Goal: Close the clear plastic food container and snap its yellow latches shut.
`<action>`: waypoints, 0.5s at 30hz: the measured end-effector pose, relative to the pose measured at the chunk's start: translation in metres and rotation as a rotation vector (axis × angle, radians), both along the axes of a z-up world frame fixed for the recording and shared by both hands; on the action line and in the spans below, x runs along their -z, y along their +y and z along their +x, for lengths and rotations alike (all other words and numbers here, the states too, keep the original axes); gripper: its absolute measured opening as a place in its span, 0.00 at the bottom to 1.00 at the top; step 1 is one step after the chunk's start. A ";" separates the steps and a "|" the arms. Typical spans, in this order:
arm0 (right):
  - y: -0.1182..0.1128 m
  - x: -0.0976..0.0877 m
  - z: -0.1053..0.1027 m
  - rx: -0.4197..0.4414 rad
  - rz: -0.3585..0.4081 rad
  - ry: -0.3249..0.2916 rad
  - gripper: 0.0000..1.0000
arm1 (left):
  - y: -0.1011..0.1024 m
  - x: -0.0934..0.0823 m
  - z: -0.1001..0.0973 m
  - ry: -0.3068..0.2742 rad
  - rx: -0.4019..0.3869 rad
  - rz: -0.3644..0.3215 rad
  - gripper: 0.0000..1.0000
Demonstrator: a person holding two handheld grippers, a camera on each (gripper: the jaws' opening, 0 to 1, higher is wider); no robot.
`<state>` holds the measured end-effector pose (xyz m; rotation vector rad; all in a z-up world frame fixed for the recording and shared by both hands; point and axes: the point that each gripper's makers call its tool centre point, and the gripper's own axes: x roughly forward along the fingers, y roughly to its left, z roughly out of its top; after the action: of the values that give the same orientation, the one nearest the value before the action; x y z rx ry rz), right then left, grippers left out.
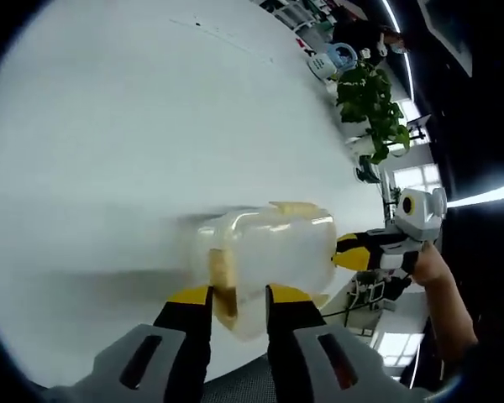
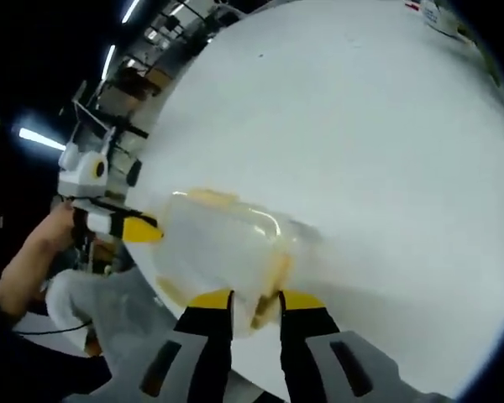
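Clear plastic food container [image 1: 265, 260] sits near the edge of the white tabletop [image 1: 109, 143], lid apparently down on the body, though motion blur keeps the seam from reading clearly. Pale yellow latches show at the ends and sides; one [image 1: 223, 273] lies just ahead of the left hand-held gripper [image 1: 238, 298], whose yellow-tipped jaws stand narrowly parted at that end wall, touching or nearly so; no firm clamp can be confirmed. The right hand-held gripper [image 2: 254, 300] meets the opposite end the same way, jaws slightly apart about a latch [image 2: 273, 267]. Each gripper also appears in the other's view, at the far end. Judged step: latching, with the ends being pressed. Next move calls for squeezing inward from both ends together so the container cannot slide. Potted plant [image 1: 371, 101] stands well off.
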<state>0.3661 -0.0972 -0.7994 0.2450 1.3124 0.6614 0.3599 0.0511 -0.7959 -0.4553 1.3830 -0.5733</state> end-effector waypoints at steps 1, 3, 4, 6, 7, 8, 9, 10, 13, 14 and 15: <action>-0.001 0.000 0.002 -0.006 -0.004 -0.028 0.21 | -0.001 0.000 -0.002 0.001 0.003 -0.003 0.24; -0.002 -0.001 0.003 -0.001 -0.007 -0.046 0.22 | -0.001 -0.001 -0.002 -0.011 0.018 -0.005 0.24; -0.002 -0.001 0.003 0.001 -0.003 -0.046 0.23 | 0.001 -0.001 0.001 -0.017 0.018 -0.004 0.24; -0.001 -0.003 0.001 0.005 0.024 -0.033 0.24 | 0.003 -0.003 0.006 -0.023 0.013 -0.015 0.27; -0.001 -0.005 0.001 0.004 0.029 -0.035 0.26 | 0.001 -0.008 0.010 -0.041 0.014 -0.035 0.30; 0.001 -0.010 0.003 -0.010 0.046 -0.064 0.27 | 0.001 -0.011 0.014 -0.068 0.022 -0.038 0.33; 0.001 -0.013 0.004 -0.012 0.050 -0.074 0.28 | 0.002 -0.013 0.017 -0.084 0.026 -0.033 0.36; 0.000 -0.017 0.005 -0.016 0.050 -0.081 0.28 | 0.003 -0.016 0.020 -0.099 0.034 -0.023 0.38; -0.003 -0.021 0.013 -0.071 0.014 -0.147 0.28 | 0.008 -0.020 0.026 -0.153 0.099 0.016 0.38; -0.003 -0.024 0.016 -0.096 0.004 -0.171 0.28 | 0.010 -0.020 0.027 -0.172 0.128 0.036 0.38; -0.002 -0.026 0.016 -0.112 -0.003 -0.186 0.28 | 0.010 -0.021 0.029 -0.203 0.176 0.052 0.38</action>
<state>0.3823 -0.0993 -0.7731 0.1049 1.1547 0.7582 0.3893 0.0607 -0.7752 -0.2273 1.2468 -0.7055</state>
